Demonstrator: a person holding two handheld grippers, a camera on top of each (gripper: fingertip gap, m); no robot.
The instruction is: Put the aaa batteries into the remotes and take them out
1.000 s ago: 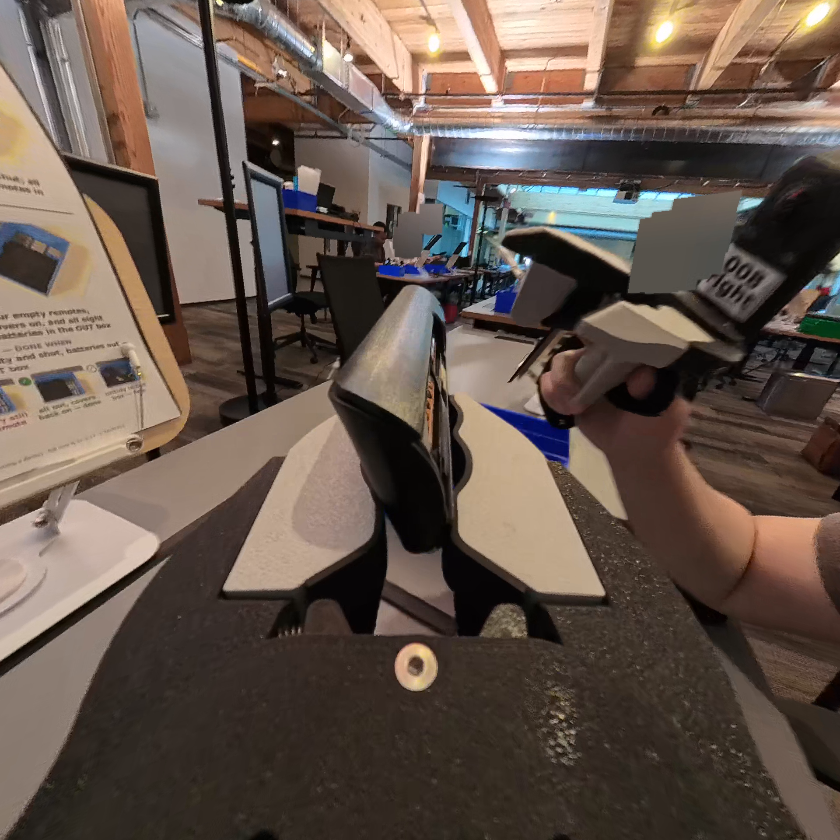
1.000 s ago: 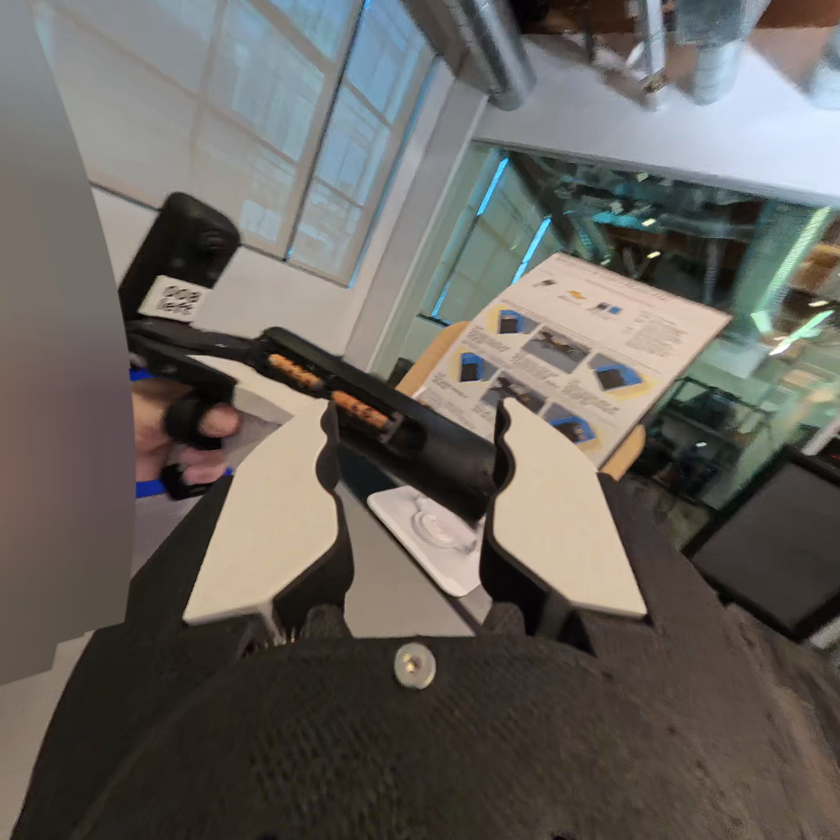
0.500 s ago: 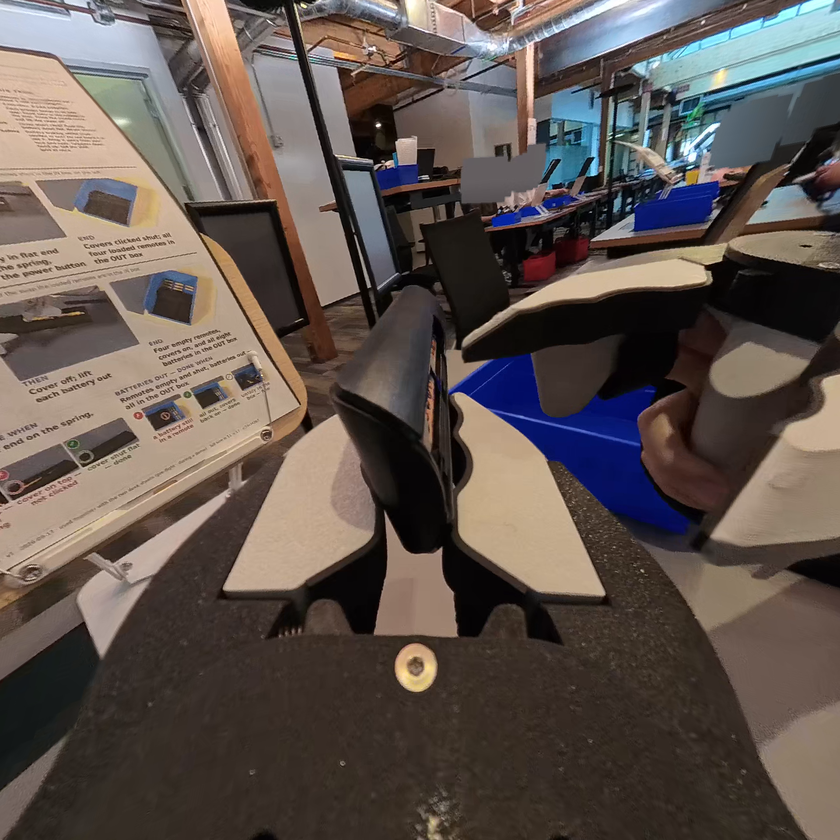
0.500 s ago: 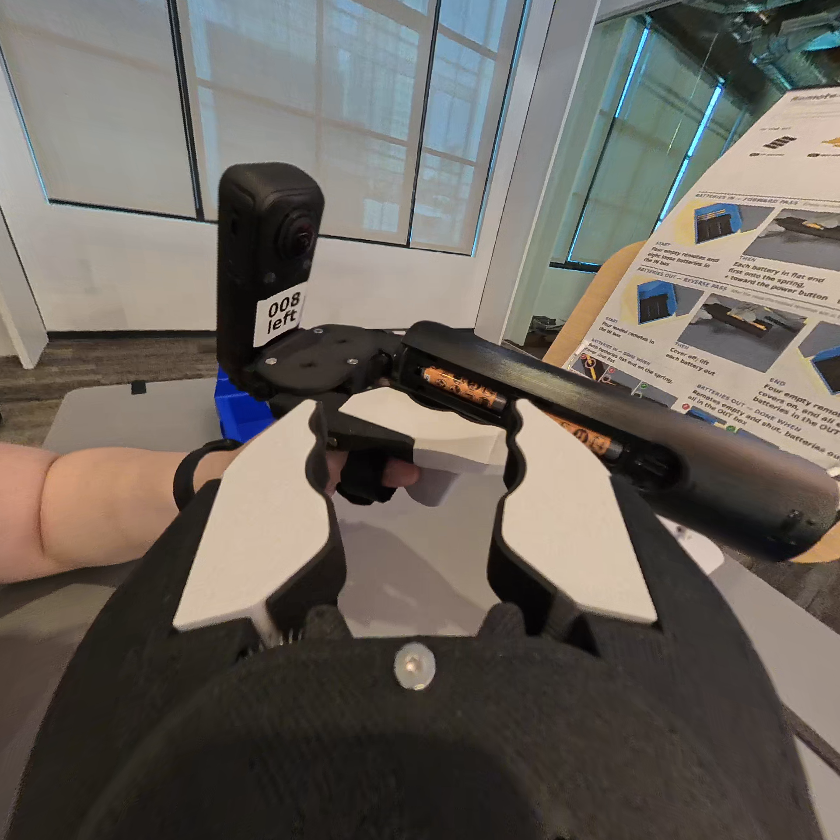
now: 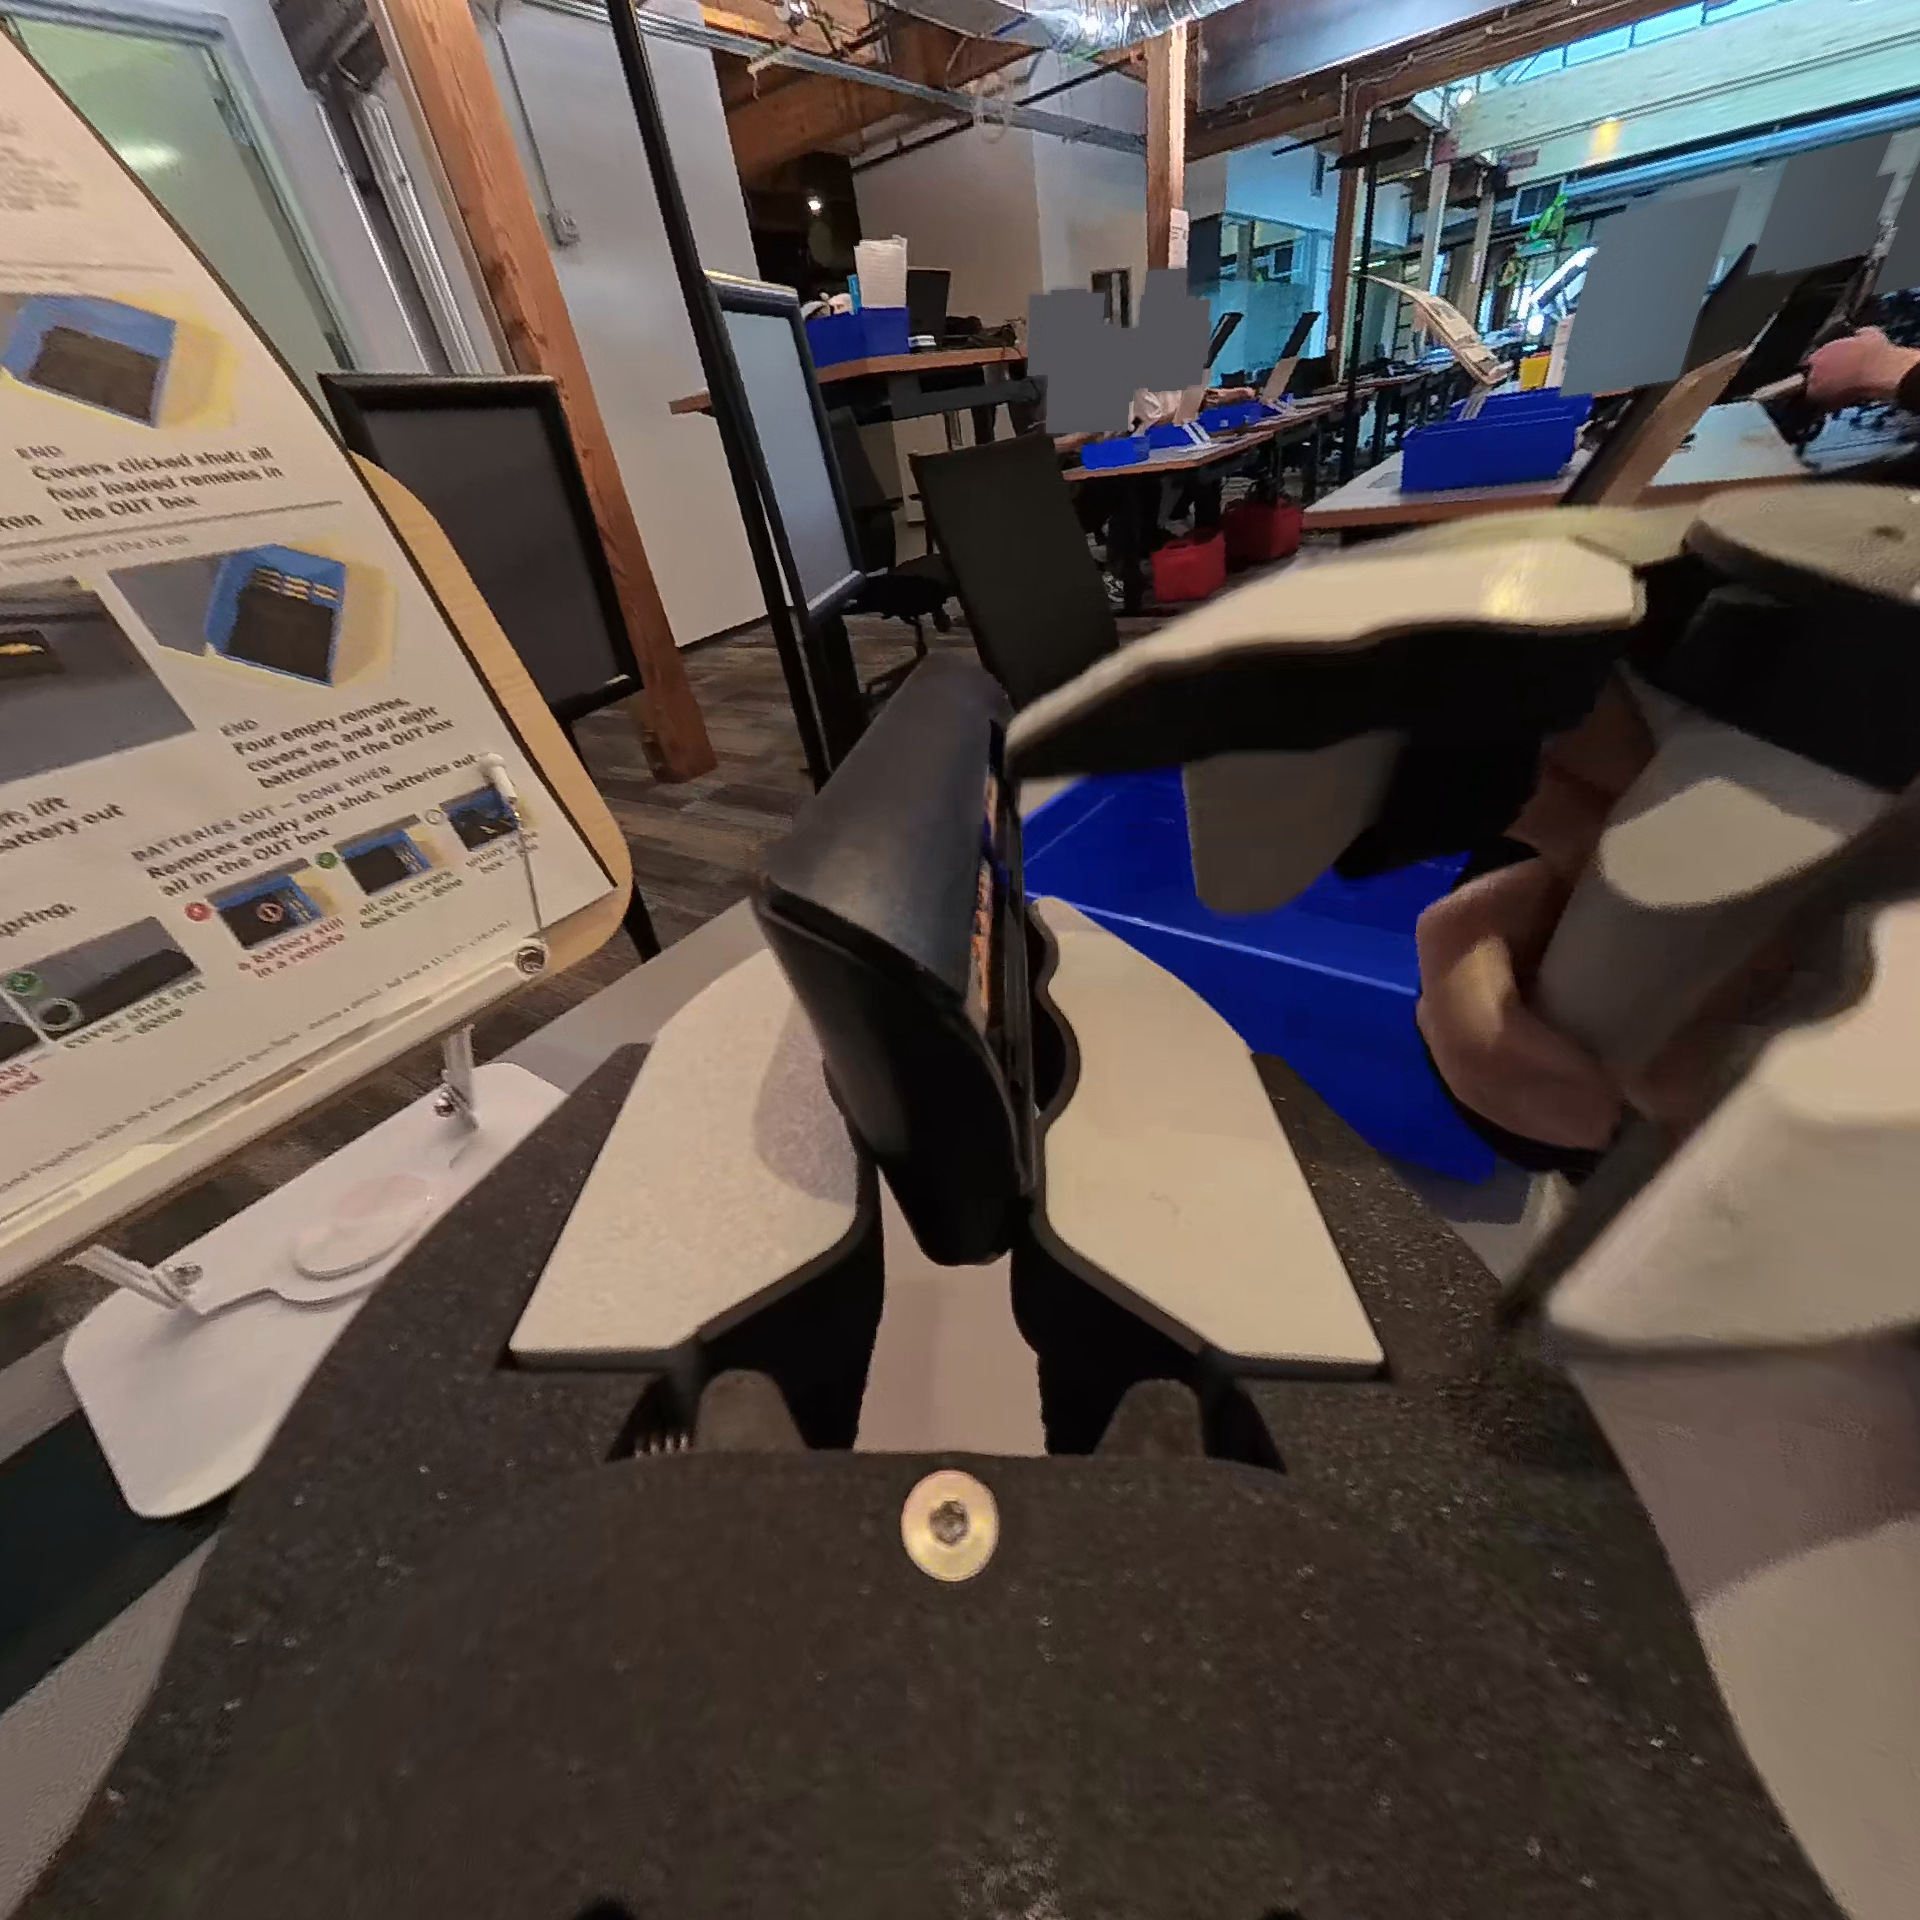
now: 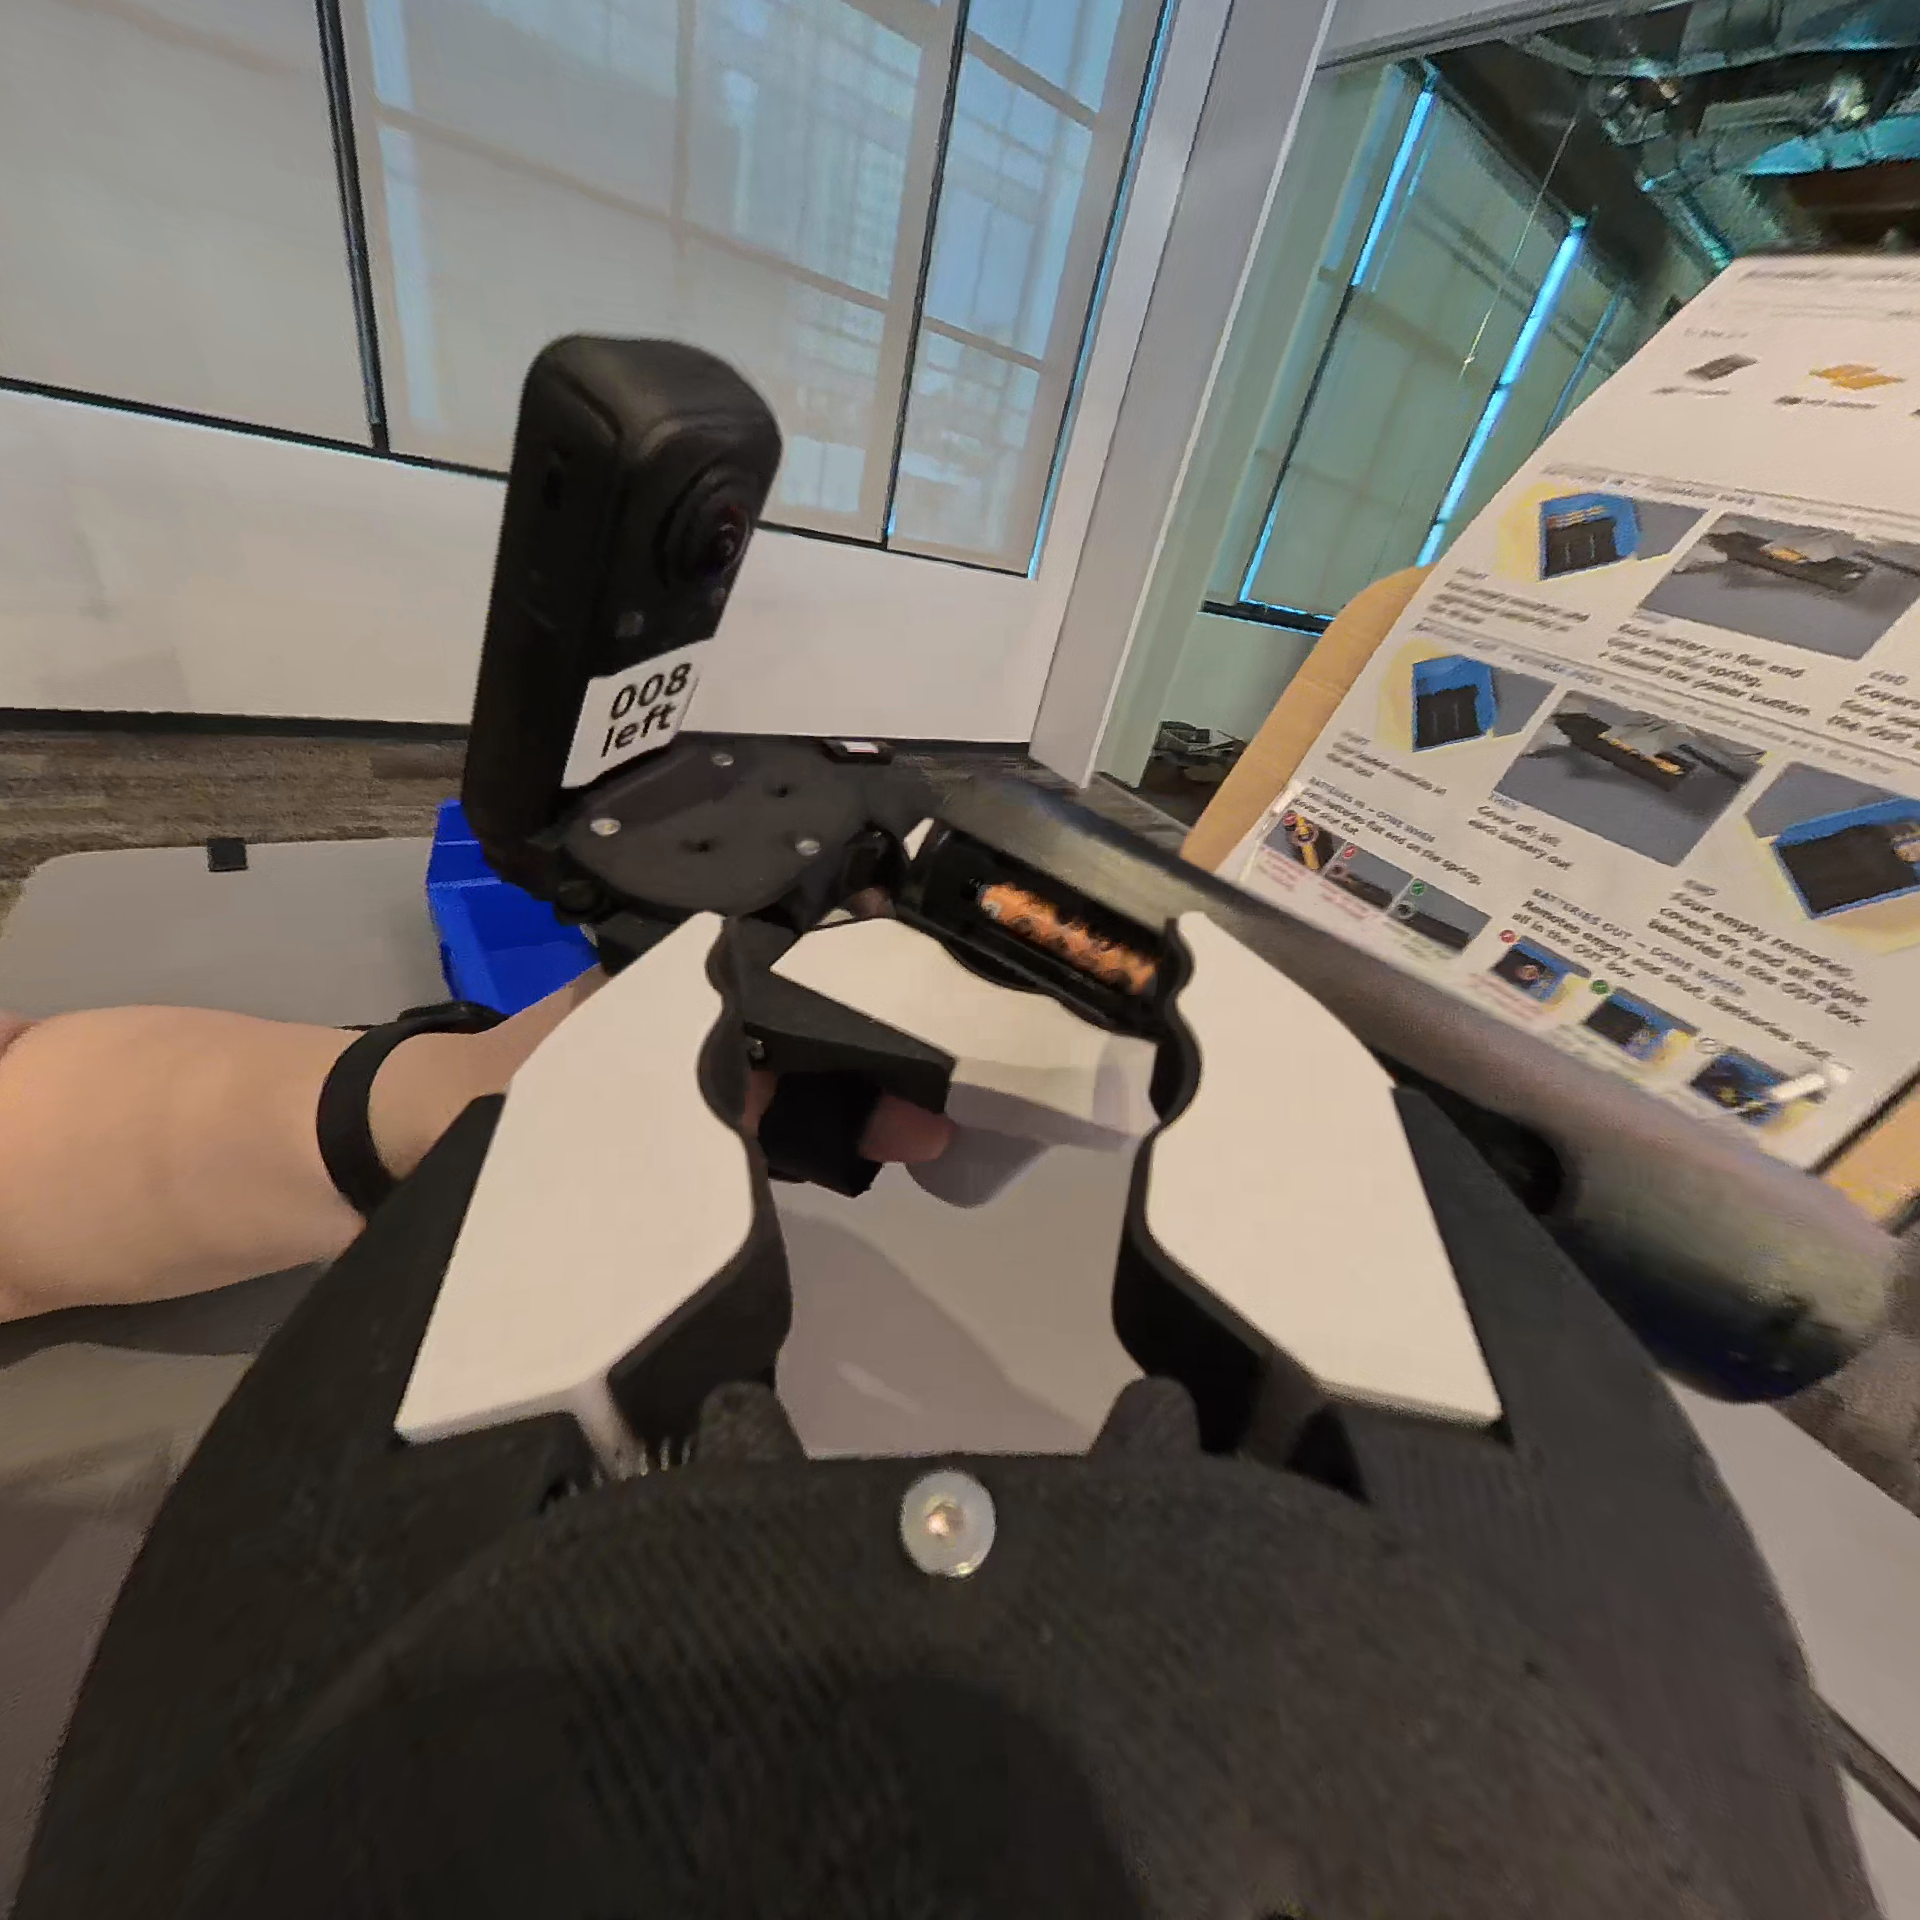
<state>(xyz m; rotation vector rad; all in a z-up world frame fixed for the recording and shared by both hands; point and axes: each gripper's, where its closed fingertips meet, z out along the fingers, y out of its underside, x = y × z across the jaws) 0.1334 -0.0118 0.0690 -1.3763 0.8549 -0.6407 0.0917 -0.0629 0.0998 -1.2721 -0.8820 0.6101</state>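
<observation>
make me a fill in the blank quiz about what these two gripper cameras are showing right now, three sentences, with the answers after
1. The left gripper is shut on a long black plastic ____.
2. The remote's open compartment holds an ____ AAA battery.
3. The right gripper is open and holds ____.

Missing words: remote; orange; nothing
</observation>
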